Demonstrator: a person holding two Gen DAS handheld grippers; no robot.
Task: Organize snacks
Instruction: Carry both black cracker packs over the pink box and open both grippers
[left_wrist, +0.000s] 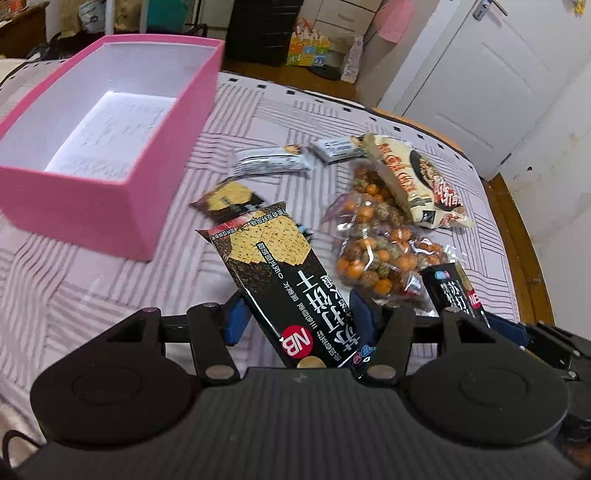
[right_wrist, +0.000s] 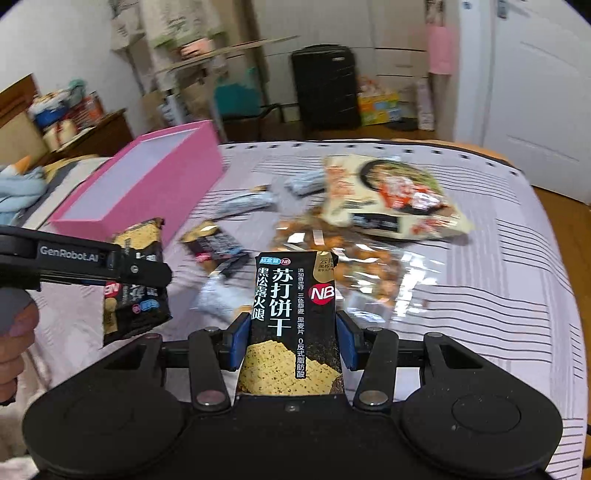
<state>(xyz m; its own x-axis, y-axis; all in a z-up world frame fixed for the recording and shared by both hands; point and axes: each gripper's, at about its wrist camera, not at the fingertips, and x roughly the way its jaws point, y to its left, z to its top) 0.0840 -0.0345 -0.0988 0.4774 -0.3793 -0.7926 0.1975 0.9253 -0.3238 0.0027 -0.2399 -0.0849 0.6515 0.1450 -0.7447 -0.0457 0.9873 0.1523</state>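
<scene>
Left gripper (left_wrist: 306, 317): jaws clamped on one black cracker packet (left_wrist: 275, 280). Right gripper (right_wrist: 291, 339): jaws clamped on a second cracker packet (right_wrist: 291, 325). Both packets are held above the bed (left_wrist: 92, 295), near the open pink box (left_wrist: 92, 206).

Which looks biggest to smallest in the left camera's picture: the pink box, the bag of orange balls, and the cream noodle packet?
1. Pink box, by far the largest.
2. Bag of orange balls.
3. Cream noodle packet.
The last two look close in size, and the packet lies farther from the camera, so their order is unsure.
</scene>
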